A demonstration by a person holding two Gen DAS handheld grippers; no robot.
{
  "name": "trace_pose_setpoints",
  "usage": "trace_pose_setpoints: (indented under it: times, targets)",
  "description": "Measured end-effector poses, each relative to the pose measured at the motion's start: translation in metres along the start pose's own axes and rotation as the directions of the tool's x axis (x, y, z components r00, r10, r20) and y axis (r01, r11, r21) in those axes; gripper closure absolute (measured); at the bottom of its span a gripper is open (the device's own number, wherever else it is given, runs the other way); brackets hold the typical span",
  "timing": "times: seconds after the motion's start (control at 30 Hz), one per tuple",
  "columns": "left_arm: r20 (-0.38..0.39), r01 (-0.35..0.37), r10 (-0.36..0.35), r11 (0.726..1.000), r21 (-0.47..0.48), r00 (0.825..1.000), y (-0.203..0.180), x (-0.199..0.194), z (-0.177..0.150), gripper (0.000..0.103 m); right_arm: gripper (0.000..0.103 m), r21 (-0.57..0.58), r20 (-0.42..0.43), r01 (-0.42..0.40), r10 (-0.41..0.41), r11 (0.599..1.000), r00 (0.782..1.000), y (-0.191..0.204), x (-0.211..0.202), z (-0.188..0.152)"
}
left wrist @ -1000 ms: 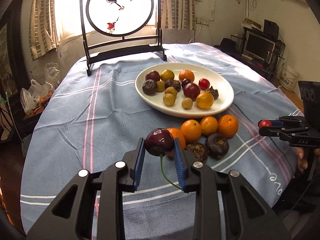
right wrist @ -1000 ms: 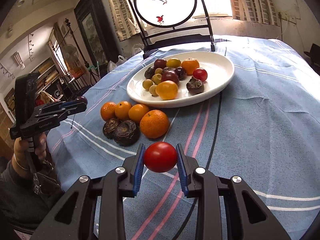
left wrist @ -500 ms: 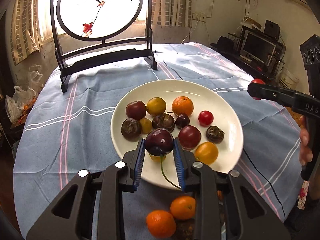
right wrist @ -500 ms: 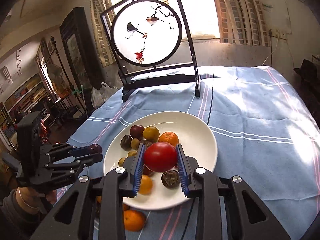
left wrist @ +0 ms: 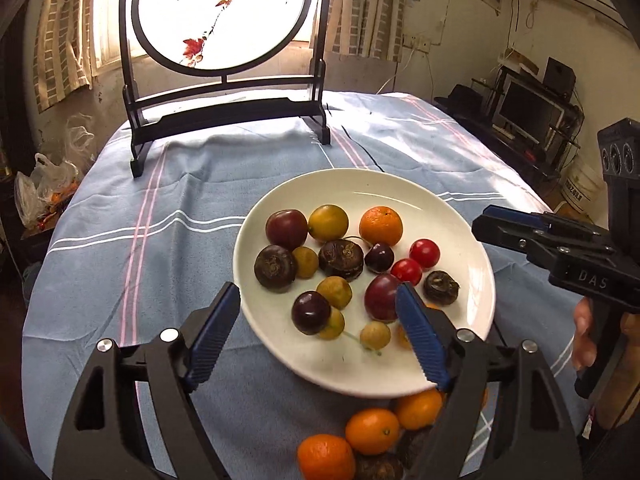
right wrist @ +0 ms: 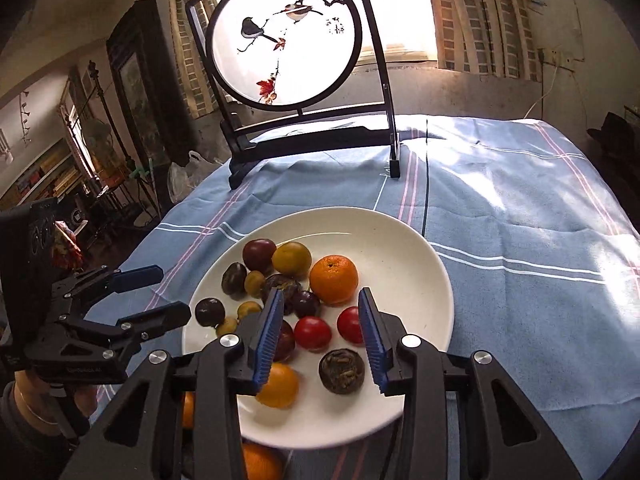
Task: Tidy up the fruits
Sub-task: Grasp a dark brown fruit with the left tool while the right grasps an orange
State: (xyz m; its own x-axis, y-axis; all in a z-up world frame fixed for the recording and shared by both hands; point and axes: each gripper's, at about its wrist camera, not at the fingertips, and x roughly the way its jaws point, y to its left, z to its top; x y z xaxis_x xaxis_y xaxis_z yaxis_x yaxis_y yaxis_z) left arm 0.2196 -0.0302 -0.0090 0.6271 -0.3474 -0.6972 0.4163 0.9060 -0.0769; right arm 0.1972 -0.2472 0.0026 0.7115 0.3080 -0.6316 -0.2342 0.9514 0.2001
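The blue striped tablecloth [left wrist: 120, 216] carries the white plate [left wrist: 460, 224], bare along its far rim. Tangerines [left wrist: 372, 430] are seen on the cloth just below its near rim, nearest the left gripper [left wrist: 320, 336], whose jaws have just been opening, empty, above a dark cherry [left wrist: 310, 312]. The right gripper [right wrist: 320, 334], likewise opening and empty, is held over a cherry tomato [right wrist: 312, 333].

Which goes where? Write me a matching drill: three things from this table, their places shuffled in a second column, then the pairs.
Things:
1. red tomatoes
2. loose oranges
3. bird screen

Places:
A. upright at the far end of the blue cloth
B. on the white plate
C. on the cloth, by the plate's near rim

Pairs: 1-B, 2-C, 3-A
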Motion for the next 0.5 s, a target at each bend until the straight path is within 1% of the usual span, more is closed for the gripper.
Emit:
trace_pose_setpoints:
  times: [0.1, 0.2, 0.3, 0.37, 0.43, 0.5]
  targets:
    - [0.017, -0.008, 0.007, 1.000, 0.030, 1.000, -0.003, -0.027, -0.023, 0.024, 0.057, -0.030, -0.029, -0.030, 0.029, 0.999, 0.999, 0.010, -0.019, -0.026]
    - [0.024, -0.013, 0.012, 0.998, 0.053, 1.000, -0.005, -0.051, -0.051, 0.022, 0.057, -0.091, -0.101, -0.078, 0.069, 0.993, 0.992, 0.028, -0.027, -0.062]
    - [0.017, -0.019, 0.018, 0.998, 0.052, 1.000, -0.001, -0.067, -0.078, 0.021, 0.057, -0.157, -0.139, -0.077, 0.055, 0.985, 0.989, 0.045, -0.025, -0.091]
    - [-0.002, -0.027, 0.027, 0.998, 0.065, 1.000, 0.000, -0.070, -0.095, 0.020, 0.057, -0.162, -0.154, -0.071, 0.046, 0.984, 0.987, 0.049, -0.018, -0.100]
    - [-0.021, -0.036, 0.038, 0.996, 0.081, 0.999, -0.003, -0.070, -0.109, 0.020, 0.057, -0.140, -0.166, -0.069, 0.045, 0.988, 0.985, 0.048, -0.009, -0.102]
    - [-0.041, -0.033, 0.037, 0.996, 0.083, 0.998, -0.007, -0.068, -0.119, 0.020, 0.057, -0.101, -0.198, -0.078, 0.057, 0.992, 0.979, 0.045, 0.000, -0.102]
